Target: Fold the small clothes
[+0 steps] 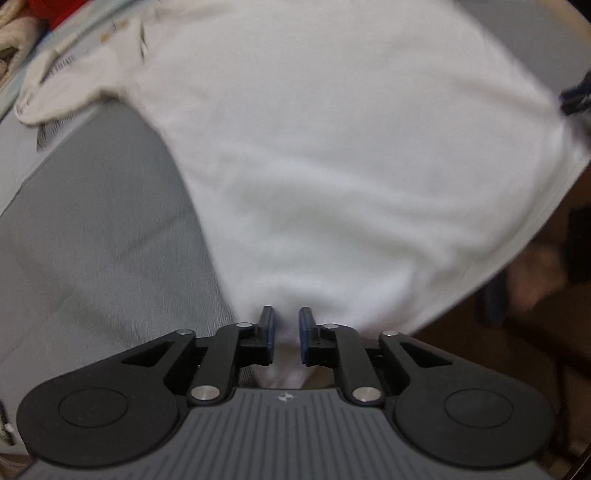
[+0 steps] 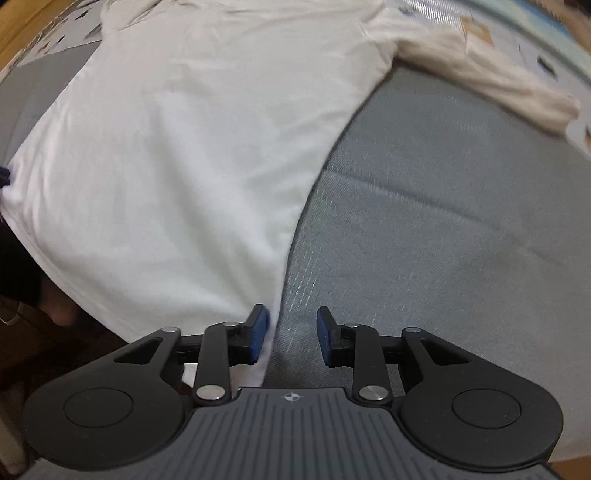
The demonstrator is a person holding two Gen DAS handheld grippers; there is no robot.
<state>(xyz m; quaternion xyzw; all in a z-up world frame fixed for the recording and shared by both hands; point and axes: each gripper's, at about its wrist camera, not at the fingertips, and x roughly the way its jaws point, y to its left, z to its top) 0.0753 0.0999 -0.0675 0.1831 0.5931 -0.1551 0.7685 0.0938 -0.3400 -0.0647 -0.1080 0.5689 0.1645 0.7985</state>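
Note:
A white T-shirt (image 1: 332, 147) lies spread on a grey cushioned surface (image 1: 92, 240). My left gripper (image 1: 287, 317) is nearly shut, with a fold of the shirt's near hem pinched between its blue pads. In the right wrist view the same shirt (image 2: 177, 155) fills the left half. My right gripper (image 2: 291, 317) is open at the shirt's near right corner. Its left pad (image 2: 258, 332) touches the shirt's edge and its right pad is over bare grey fabric. The other gripper's tip shows at the far right edge of the left wrist view (image 1: 574, 98).
The shirt's sleeves (image 1: 55, 92) (image 2: 487, 88) stretch toward a light patterned sheet at the far side. Red and beige cloth (image 1: 37, 14) lies at the far left corner. The surface's near edge drops to a dark wooden floor (image 1: 535, 332).

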